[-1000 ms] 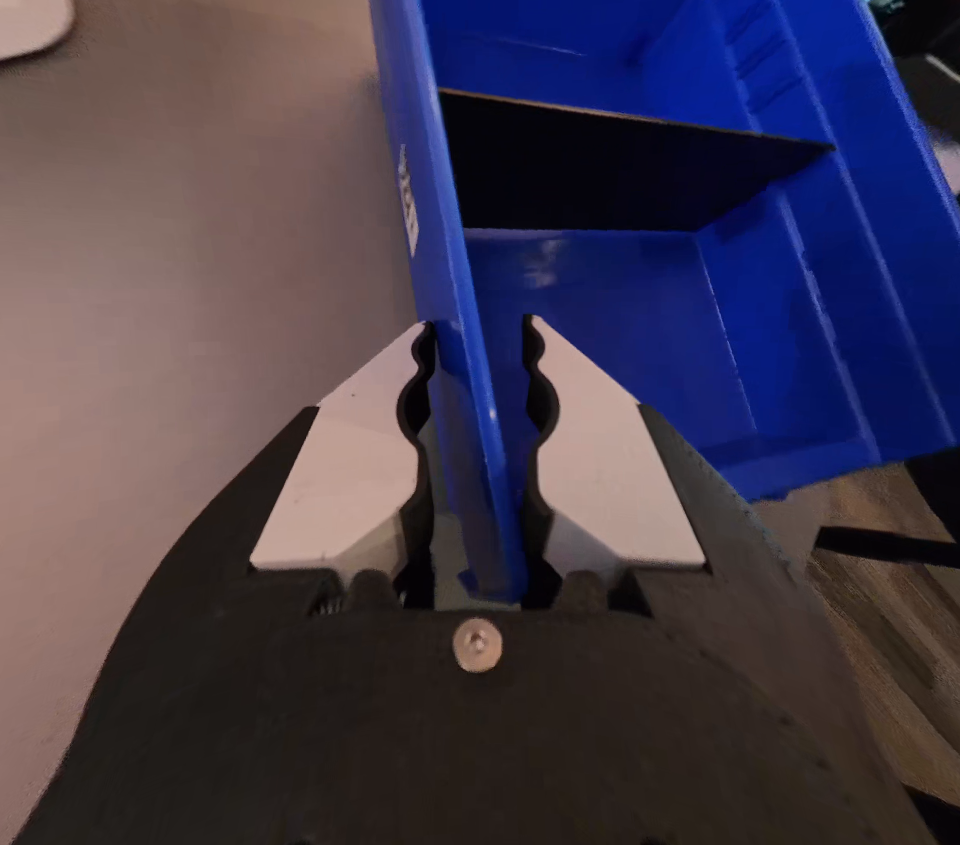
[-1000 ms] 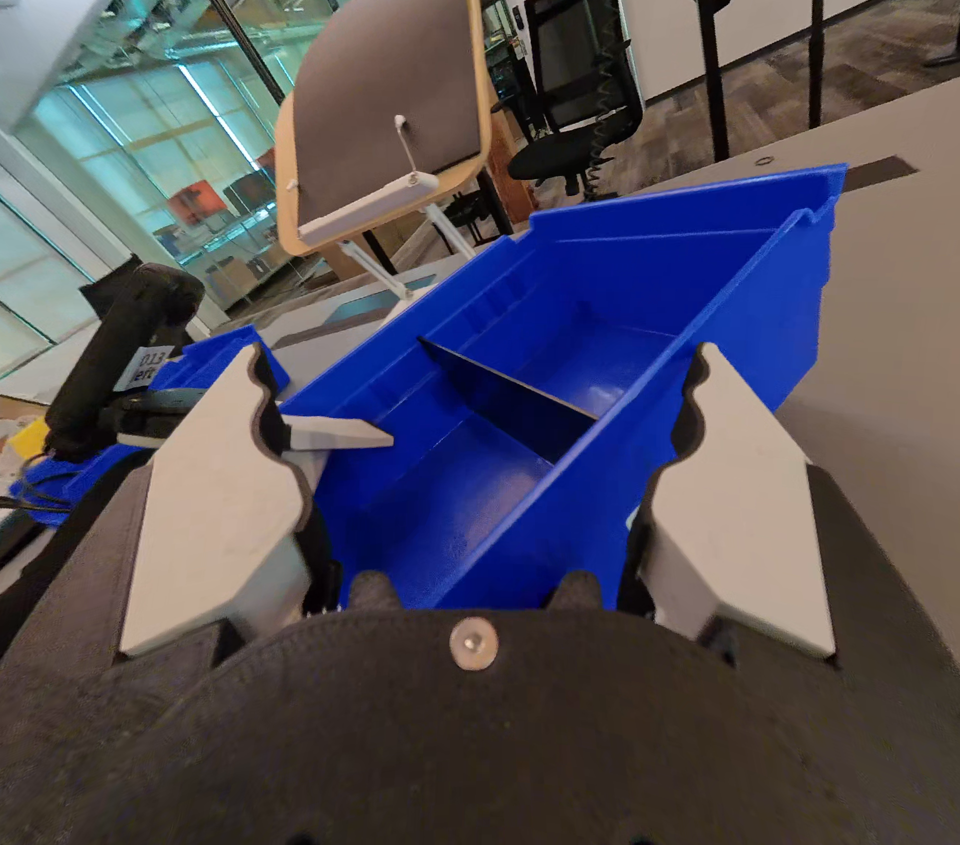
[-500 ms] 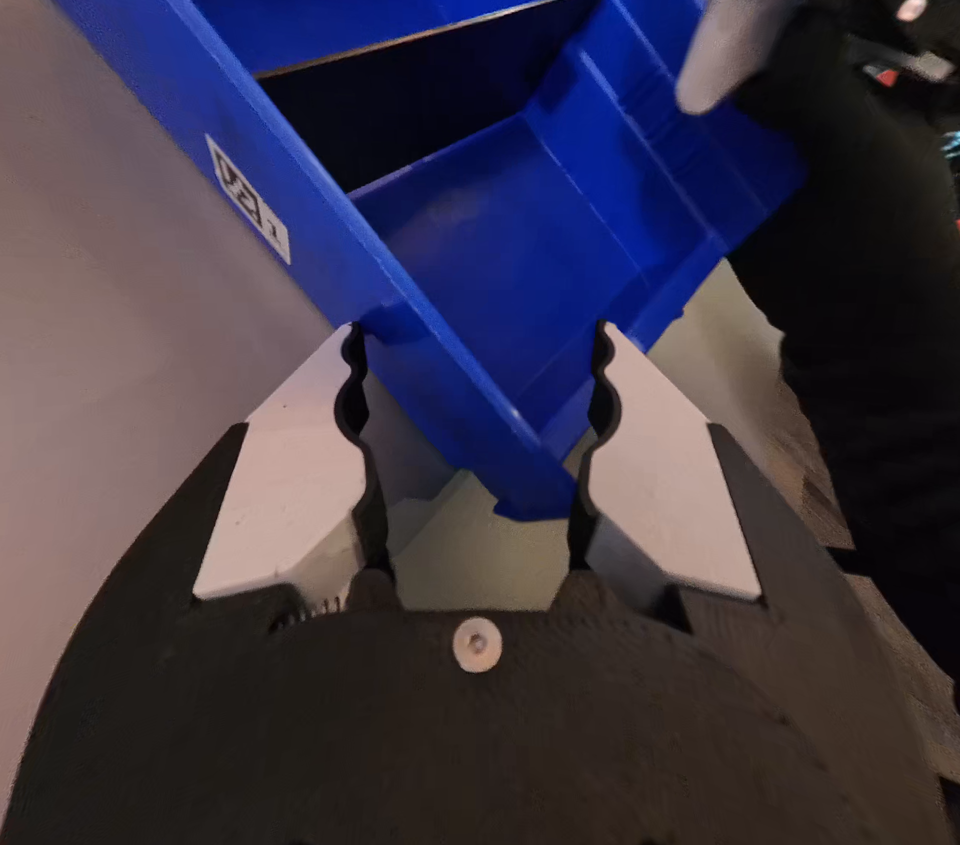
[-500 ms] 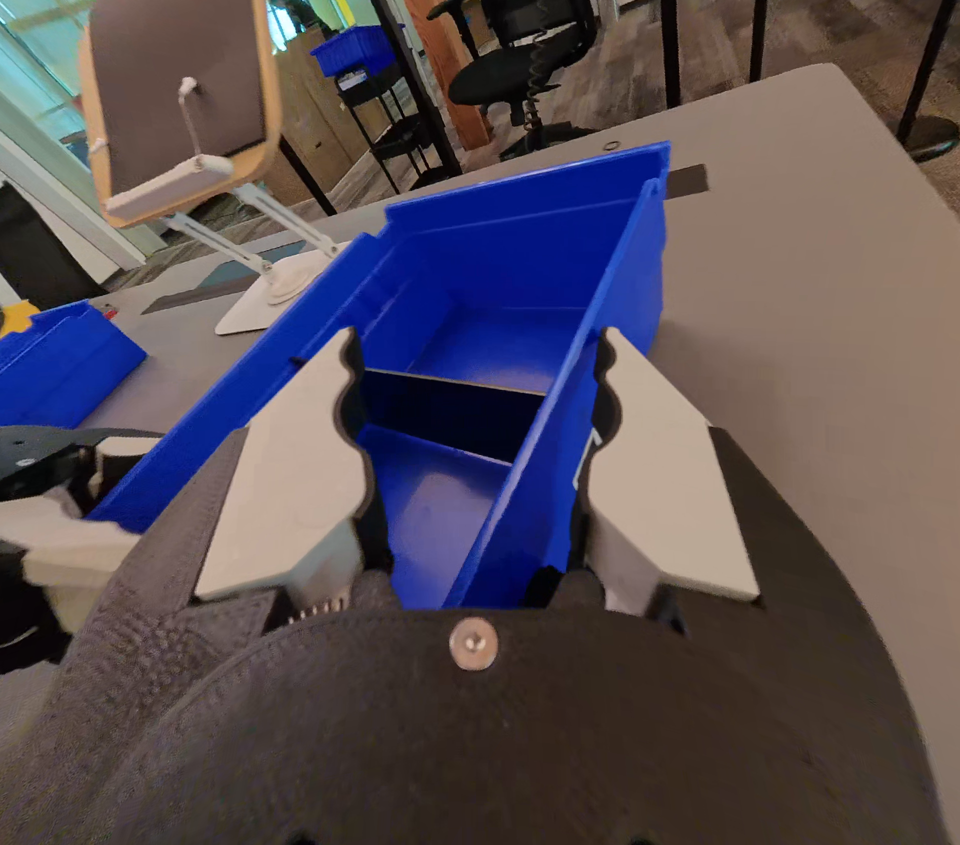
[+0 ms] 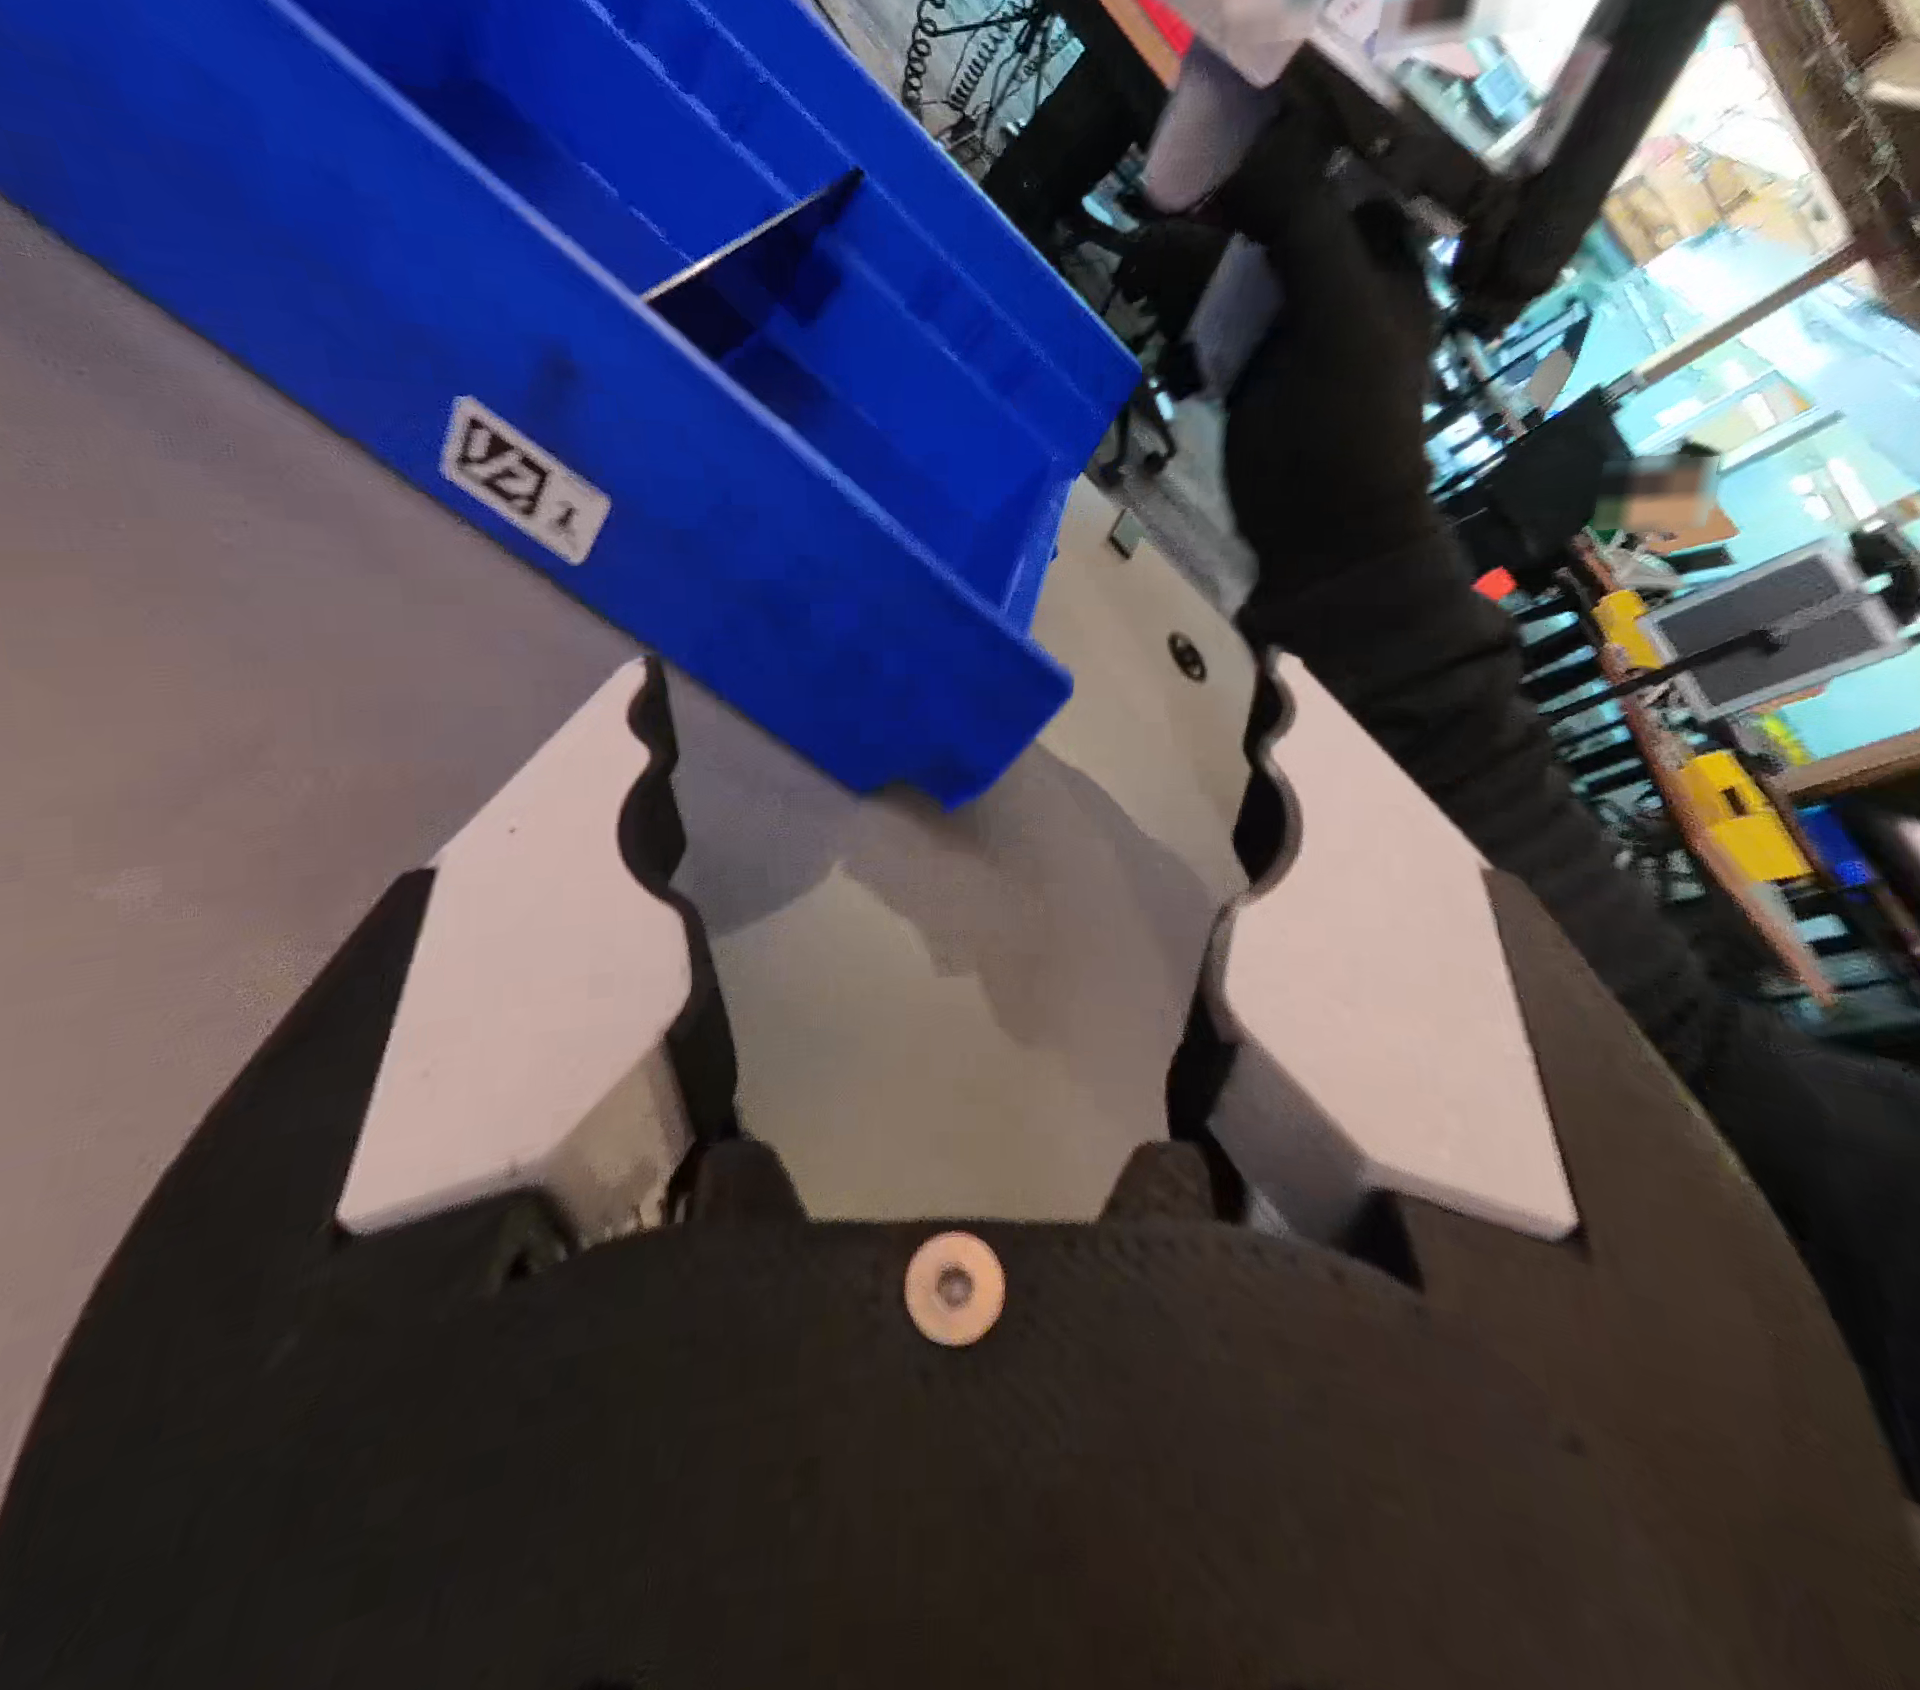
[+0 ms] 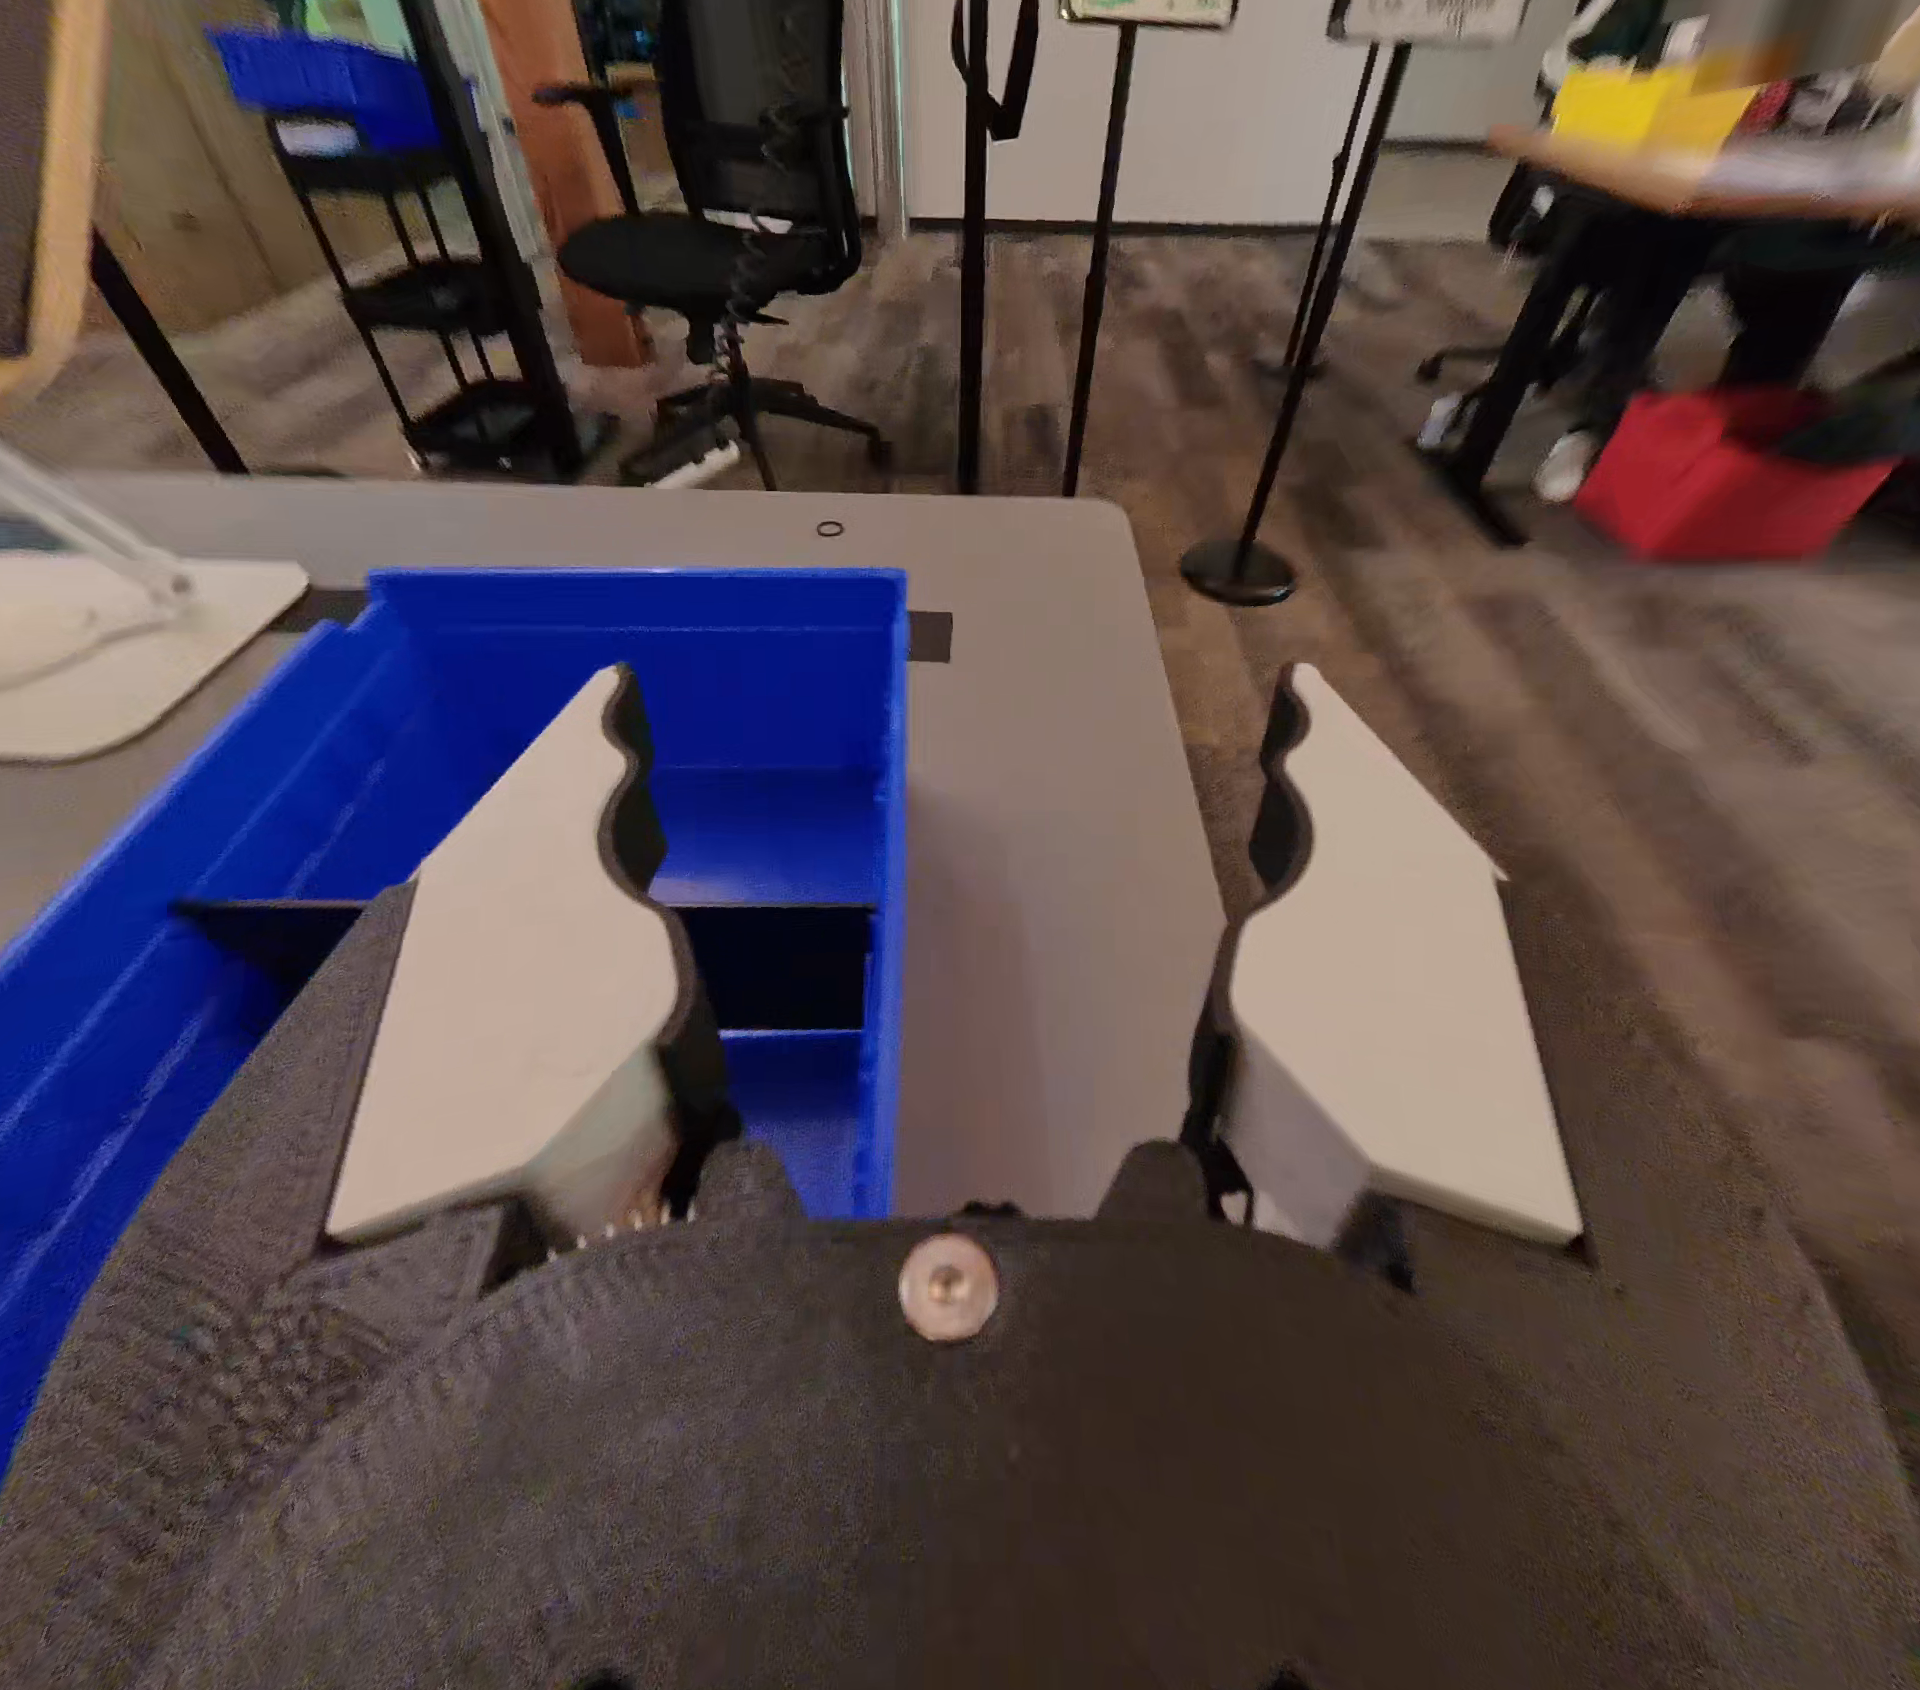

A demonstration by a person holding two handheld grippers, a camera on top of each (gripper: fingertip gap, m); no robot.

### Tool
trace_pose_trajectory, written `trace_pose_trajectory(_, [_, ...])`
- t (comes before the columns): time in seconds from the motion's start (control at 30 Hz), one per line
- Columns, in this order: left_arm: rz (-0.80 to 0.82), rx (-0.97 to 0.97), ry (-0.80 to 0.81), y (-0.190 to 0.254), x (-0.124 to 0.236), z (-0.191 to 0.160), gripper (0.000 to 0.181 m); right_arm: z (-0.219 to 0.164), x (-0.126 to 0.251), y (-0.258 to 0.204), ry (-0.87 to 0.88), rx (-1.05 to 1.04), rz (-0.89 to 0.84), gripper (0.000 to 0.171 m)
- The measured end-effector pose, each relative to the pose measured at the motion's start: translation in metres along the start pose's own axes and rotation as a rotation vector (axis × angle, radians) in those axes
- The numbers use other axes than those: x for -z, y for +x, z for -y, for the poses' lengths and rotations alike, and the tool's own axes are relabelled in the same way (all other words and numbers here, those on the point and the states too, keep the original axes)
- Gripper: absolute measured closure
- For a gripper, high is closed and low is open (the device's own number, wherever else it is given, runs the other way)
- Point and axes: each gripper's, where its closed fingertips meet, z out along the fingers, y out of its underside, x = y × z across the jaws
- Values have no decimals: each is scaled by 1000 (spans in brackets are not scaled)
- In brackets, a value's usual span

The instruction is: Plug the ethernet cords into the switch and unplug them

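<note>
A blue plastic bin (image 5: pixel 727 497) with a black divider (image 5: pixel 758 258) rests on the grey table (image 5: pixel 187 705). No ethernet cords or switch show in either view. My left gripper (image 5: pixel 951 684) is open and empty, just off the bin's near corner. My right gripper (image 6: pixel 956 695) is open and empty, above the bin's right wall (image 6: pixel 883 861) and the bare table beside it. The bin (image 6: pixel 260 809) looks empty in the right wrist view. The right gripper also shows, blurred, far right in the left wrist view (image 5: pixel 1195 51).
A white lamp base (image 6: pixel 114 653) stands on the table left of the bin. The table's right edge (image 6: pixel 1164 705) is close to the bin. Beyond it are an office chair (image 6: pixel 748 186), black stands (image 6: pixel 1247 560) and a red bin (image 6: pixel 1714 477) on the floor.
My left gripper let go of the bin's wall, opened wide and drew back off the corner. My right gripper swung right, from straddling the bin's wall to above its right wall and the table.
</note>
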Motion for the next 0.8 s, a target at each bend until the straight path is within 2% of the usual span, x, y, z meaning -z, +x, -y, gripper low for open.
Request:
trace_pose_trajectory(0.07, [42,-55,-16,-9,33,-8,66,21,14,-46,-22,87,78,59])
trace_pose_trajectory(0.13, [100,-118,-9,-22,67,-15,62,41,27,-110,-19,135,221,59])
trace_pose_trajectory(0.2, [164,-158,-47,-38,101,-29,59,47,37,-183,-45,194,369,50])
trace_pose_trajectory(0.27, [243,-194,-84,-57,134,-45,59,40,43,-253,-90,236,503,47])
trace_pose_trajectory(0.37, [354,-224,-165,-89,177,-79,49,19,48,-352,-132,228,708,40])
trace_pose_trajectory(0.47, [445,-233,-234,-118,213,-110,45,-24,44,-431,-241,206,849,32])
trace_pose_trajectory(0.57, [519,-275,-334,-143,240,-138,47,-75,29,-476,-352,243,875,21])
trace_pose_trajectory(0.67, [528,-367,-330,-152,250,-139,61,-118,12,-499,-433,297,849,16])
trace_pose_trajectory(0.8, [533,-361,-297,-160,247,-132,55,-161,1,-509,-527,327,819,16])
